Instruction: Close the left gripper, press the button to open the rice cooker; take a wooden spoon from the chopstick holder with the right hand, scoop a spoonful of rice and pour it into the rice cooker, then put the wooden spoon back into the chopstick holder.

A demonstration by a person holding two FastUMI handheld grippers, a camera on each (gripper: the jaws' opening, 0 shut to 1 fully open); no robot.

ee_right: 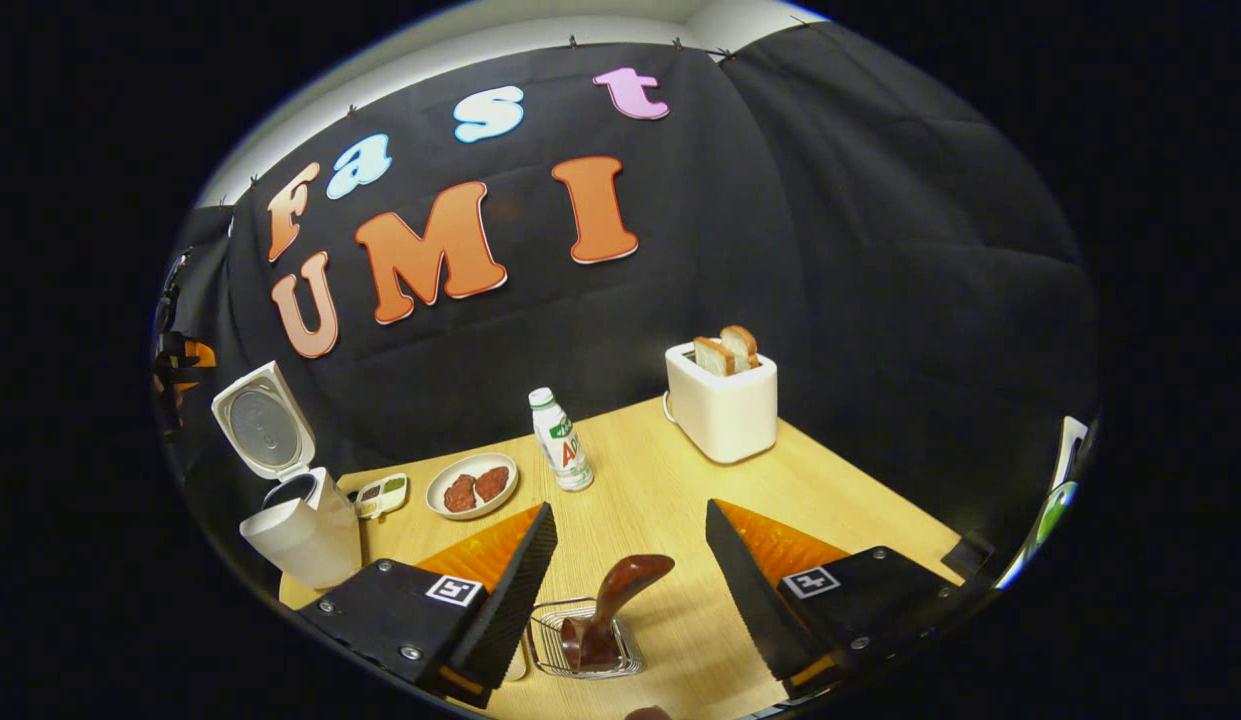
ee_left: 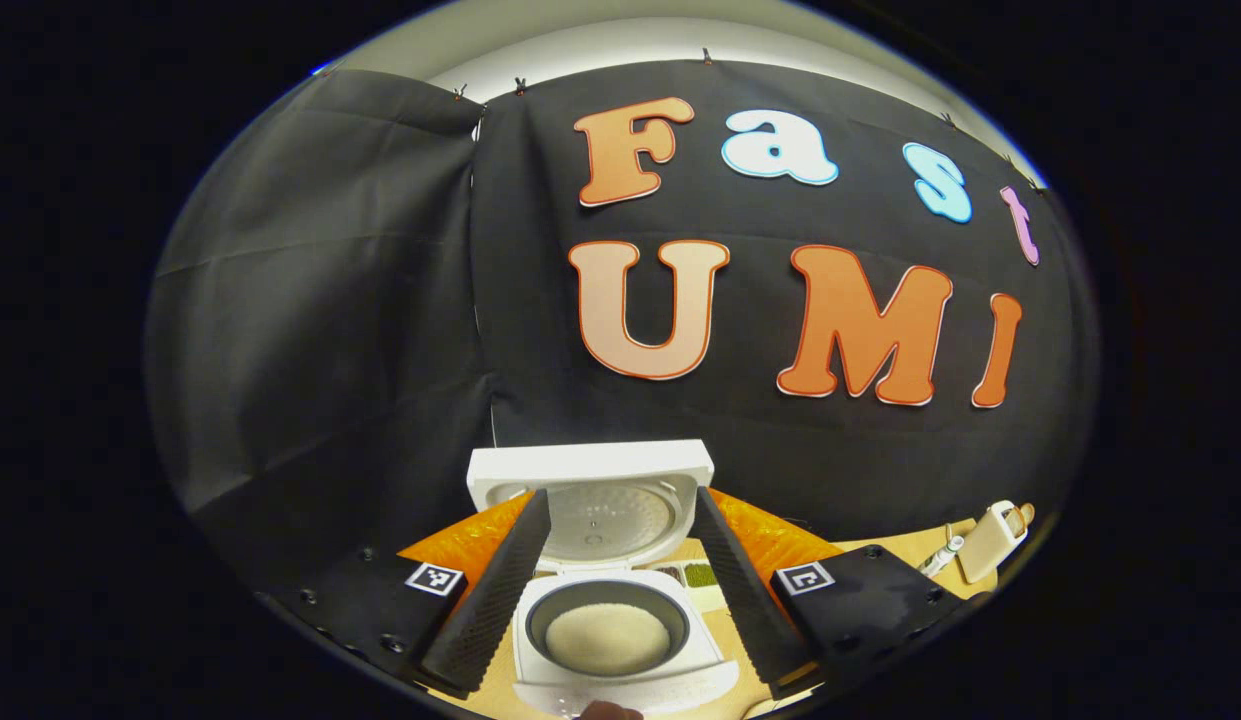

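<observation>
Judging from the open rice cooker (ee_left: 620, 600) with rice inside and the wooden spoon (ee_right: 610, 610) standing in the chopstick holder (ee_right: 585, 640), both wide-spread grippers, right gripper (ee_right: 630, 560) and left gripper (ee_left: 620, 560), should simply back away without nudging anything.

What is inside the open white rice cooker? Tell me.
The white rice cooker stands with its lid up; its dark inner pot holds a pale mound of rice. The pot's bottom beneath is covered.

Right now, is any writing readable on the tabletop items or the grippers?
None can be quoted.
The bottle: label print too blurred to read.
The left gripper and right gripper: square coded markers, no words.
The rice cooker and toaster: no readable text.
</observation>
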